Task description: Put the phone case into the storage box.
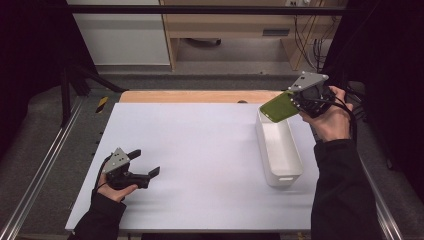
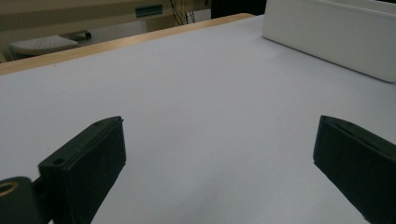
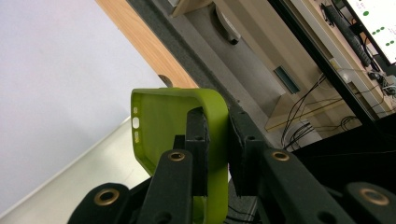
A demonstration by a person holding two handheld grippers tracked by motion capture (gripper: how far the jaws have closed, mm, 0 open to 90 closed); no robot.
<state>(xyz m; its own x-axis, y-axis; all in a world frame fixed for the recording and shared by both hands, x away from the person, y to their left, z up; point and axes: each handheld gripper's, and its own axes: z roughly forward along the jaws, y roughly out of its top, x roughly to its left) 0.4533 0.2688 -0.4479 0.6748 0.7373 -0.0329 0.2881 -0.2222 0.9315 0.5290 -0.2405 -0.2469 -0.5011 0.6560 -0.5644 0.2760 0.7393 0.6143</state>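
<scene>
A green phone case (image 1: 278, 106) (image 3: 163, 126) hangs in the air over the far end of the white bin (image 1: 280, 172). My right gripper (image 1: 298, 101) (image 3: 215, 140) is shut on the case's side wall, one jaw inside it and one outside. My left gripper (image 1: 145, 162) (image 2: 219, 154) rests low over the white table sheet (image 1: 200, 155) at the near left, open, with nothing between its jaws. The bin's long white wall (image 2: 327, 32) lies ahead of it to the right.
The wooden table edge (image 1: 200, 96) runs along the back of the sheet. Metal rails (image 1: 40, 175) flank the table on both sides. A wooden desk with cables (image 1: 300, 35) stands beyond on the floor.
</scene>
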